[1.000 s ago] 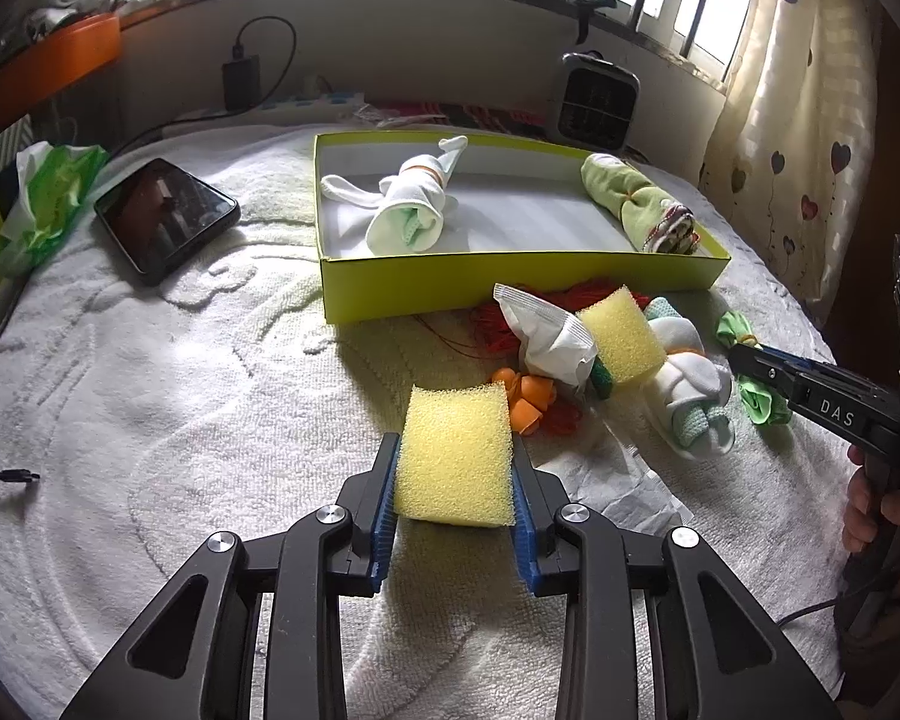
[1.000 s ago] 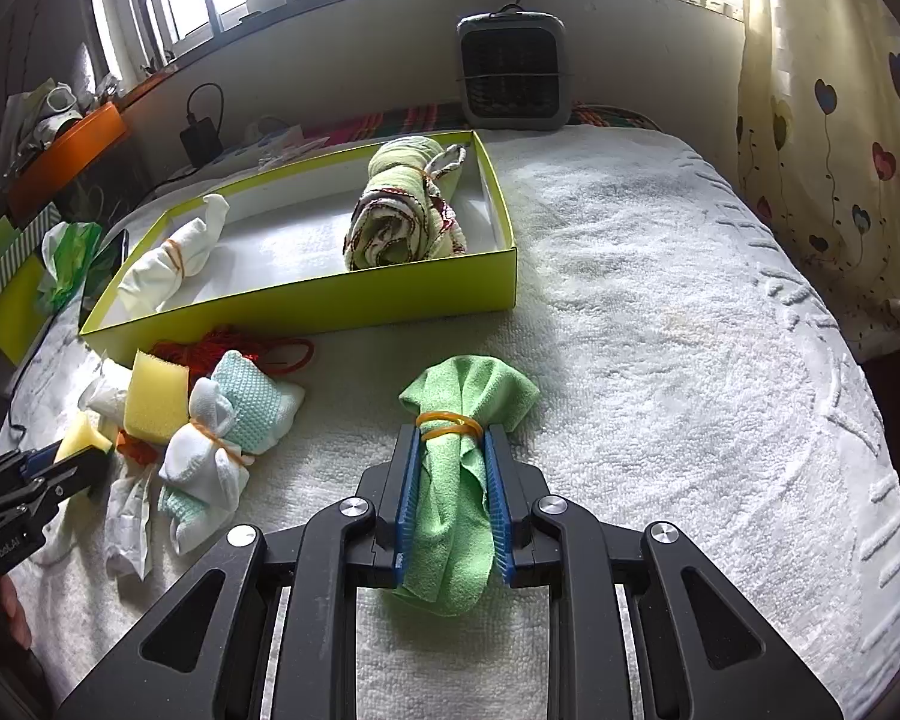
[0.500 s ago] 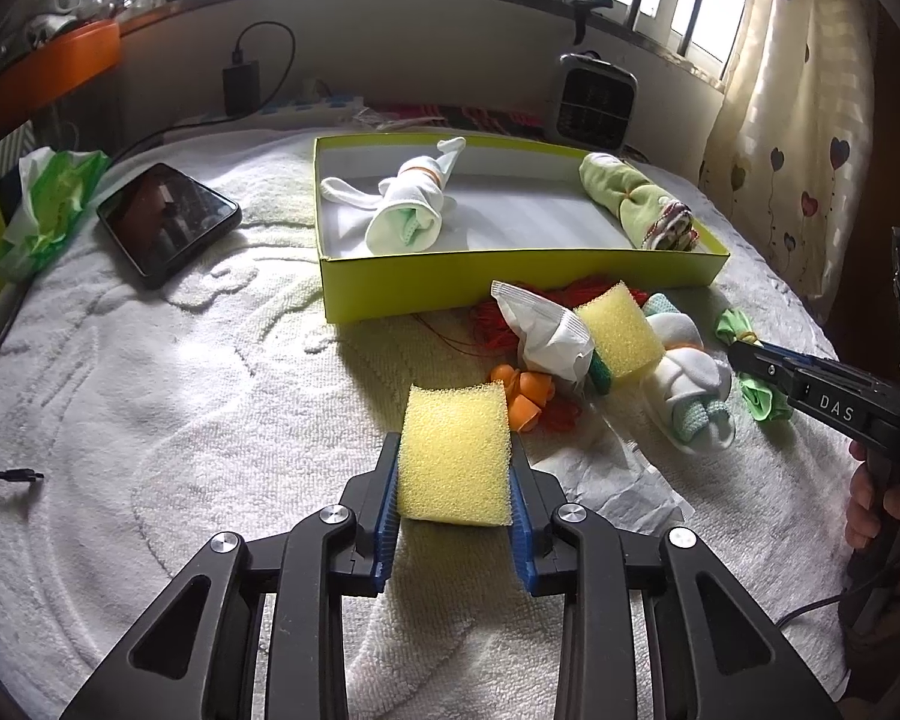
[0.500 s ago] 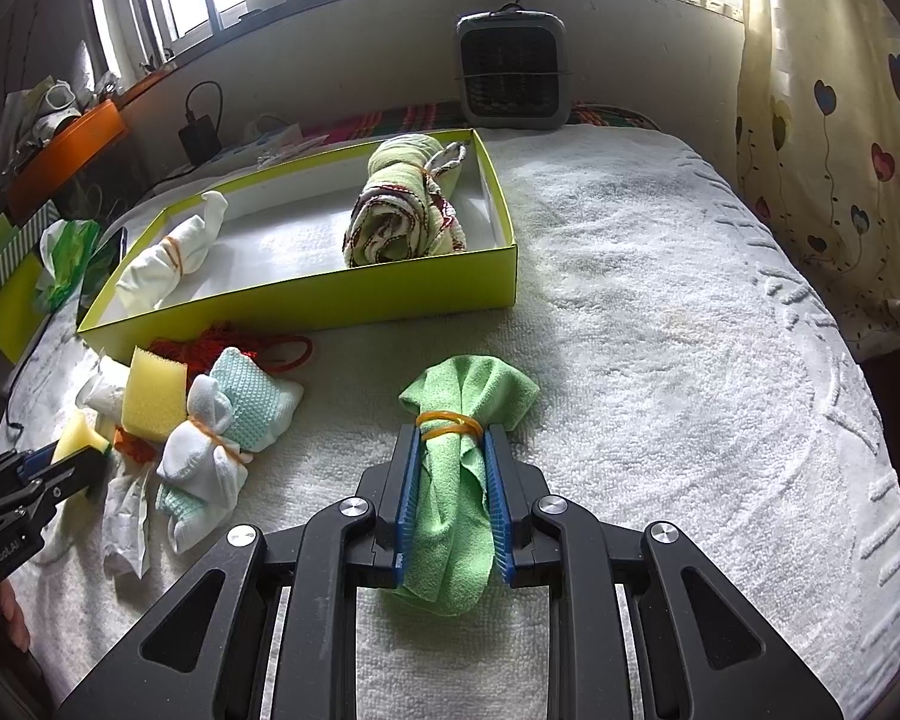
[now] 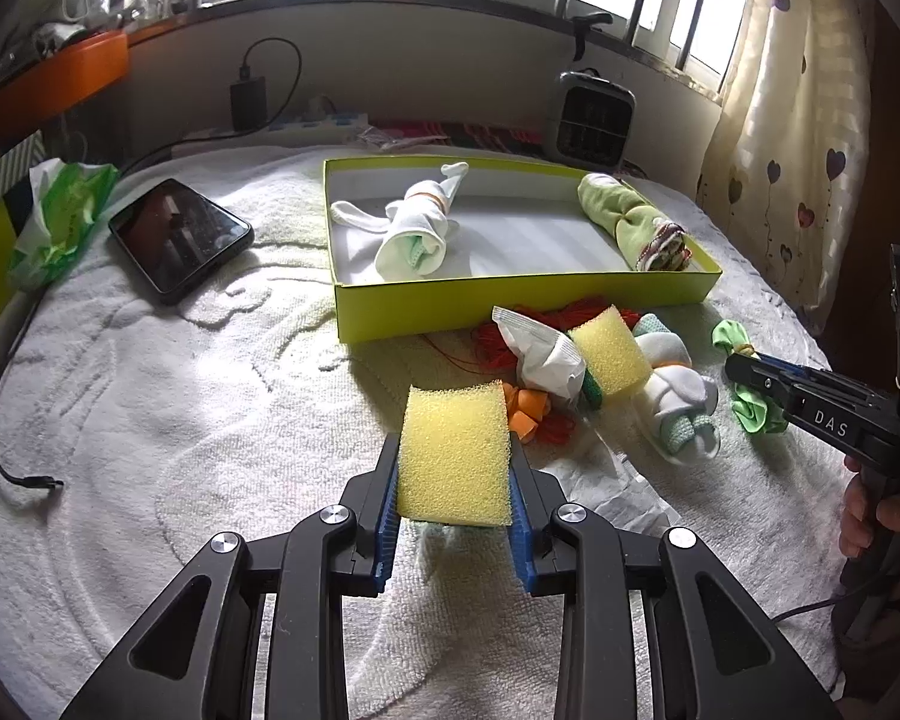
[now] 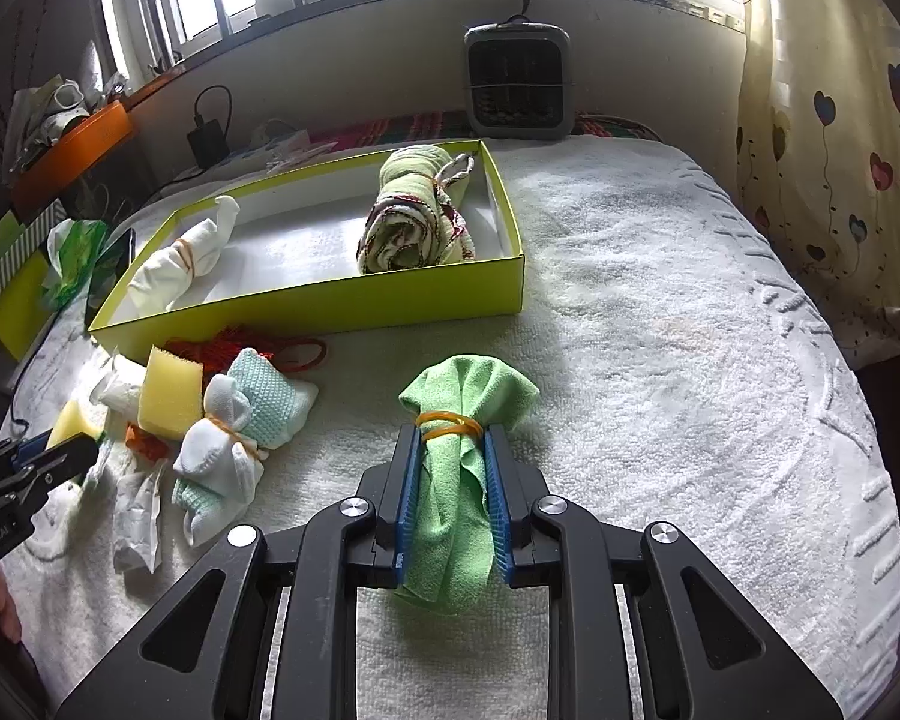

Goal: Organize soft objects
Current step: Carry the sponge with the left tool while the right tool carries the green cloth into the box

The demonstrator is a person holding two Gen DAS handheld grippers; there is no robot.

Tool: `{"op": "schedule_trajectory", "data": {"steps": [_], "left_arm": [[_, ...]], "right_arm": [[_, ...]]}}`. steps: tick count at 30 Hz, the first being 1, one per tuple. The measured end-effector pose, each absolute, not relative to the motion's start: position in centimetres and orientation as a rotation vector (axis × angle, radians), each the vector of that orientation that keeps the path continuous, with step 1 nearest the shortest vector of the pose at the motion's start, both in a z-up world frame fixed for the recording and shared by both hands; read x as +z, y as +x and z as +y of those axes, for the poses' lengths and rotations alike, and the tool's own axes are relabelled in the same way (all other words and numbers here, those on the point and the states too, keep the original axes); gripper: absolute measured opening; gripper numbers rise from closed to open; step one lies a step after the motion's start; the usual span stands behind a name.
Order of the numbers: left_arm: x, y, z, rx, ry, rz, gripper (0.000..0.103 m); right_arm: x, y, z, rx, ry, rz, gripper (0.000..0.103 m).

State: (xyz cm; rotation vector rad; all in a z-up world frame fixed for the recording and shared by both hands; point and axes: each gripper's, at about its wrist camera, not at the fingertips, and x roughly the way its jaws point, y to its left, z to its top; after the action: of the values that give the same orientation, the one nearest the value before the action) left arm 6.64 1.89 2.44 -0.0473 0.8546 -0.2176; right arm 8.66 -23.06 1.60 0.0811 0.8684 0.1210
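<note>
Left gripper [image 5: 453, 468]: pinching sponge [image 5: 453, 455], near bed's front edge. Right gripper [image 6: 450, 480]: pinching green cloth [image 6: 457, 480], mid-bed. Box [image 5: 510, 299]: toward bed's far edge; two bundles inside, centre bare. Advice: lift clear of the wall, release low in centre.

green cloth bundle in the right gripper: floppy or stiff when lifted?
Probably floppy: the green cloth bundle is soft cloth cinched only by a rubber band, so its free ends would likely droop. Likely light. The right gripper pinches it, so slipping seems unlikely.
</note>
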Motion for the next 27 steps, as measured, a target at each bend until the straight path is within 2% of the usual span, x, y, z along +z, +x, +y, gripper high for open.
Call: {"op": "schedule_trajectory", "data": {"steps": [27], "left_arm": [[7.7, 10.3, 2.3, -0.259, -0.039, 0.762, 0.029]], "right_arm": [[7.8, 10.5, -20.7, 0.214, 0.062, 0.723, 0.022]]}}
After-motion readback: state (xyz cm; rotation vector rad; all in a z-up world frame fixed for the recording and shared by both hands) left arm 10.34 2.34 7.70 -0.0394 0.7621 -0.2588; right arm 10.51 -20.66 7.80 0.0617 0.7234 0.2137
